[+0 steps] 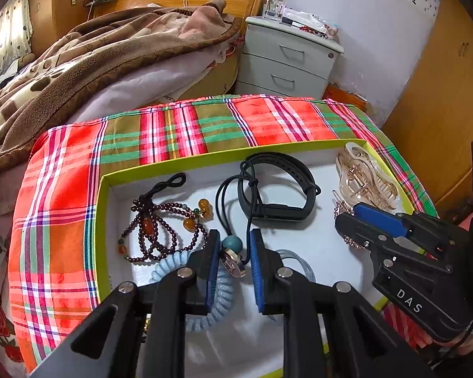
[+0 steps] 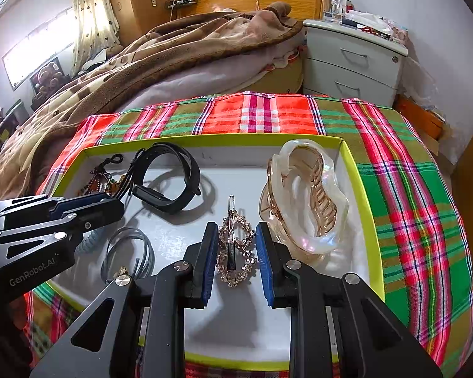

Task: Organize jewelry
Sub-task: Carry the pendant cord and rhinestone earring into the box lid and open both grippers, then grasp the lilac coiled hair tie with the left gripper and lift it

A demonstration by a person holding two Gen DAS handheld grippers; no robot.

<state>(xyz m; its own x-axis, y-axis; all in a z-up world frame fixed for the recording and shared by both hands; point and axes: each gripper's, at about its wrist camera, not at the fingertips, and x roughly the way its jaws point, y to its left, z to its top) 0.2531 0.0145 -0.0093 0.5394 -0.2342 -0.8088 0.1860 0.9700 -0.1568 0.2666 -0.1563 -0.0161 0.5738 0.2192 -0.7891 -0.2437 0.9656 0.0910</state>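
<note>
A white tray with a lime rim point(image 1: 205, 157) point(image 2: 205, 140) sits on a plaid cloth. My left gripper point(image 1: 235, 242) is open, its blue pads either side of a black cord necklace with a teal bead point(image 1: 231, 243) and a round pendant point(image 1: 233, 264). My right gripper point(image 2: 236, 239) is open around a gold rhinestone hair clip point(image 2: 236, 249) lying on the tray floor. The right gripper also shows in the left wrist view point(image 1: 362, 220). In the tray lie dark bead bracelets point(image 1: 160, 230), a black watch band point(image 1: 277, 186) point(image 2: 167, 176), a pale blue coil tie point(image 1: 217, 299) and a pearly claw clip point(image 2: 302, 195) point(image 1: 365, 173).
A grey cord loop point(image 2: 129, 252) lies at the tray's near left. The plaid cloth point(image 1: 63, 189) covers the surface around the tray. Behind are a bed with a brown blanket point(image 1: 110, 47) and a grey nightstand point(image 1: 287, 60). A wooden wardrobe point(image 1: 441, 94) stands at right.
</note>
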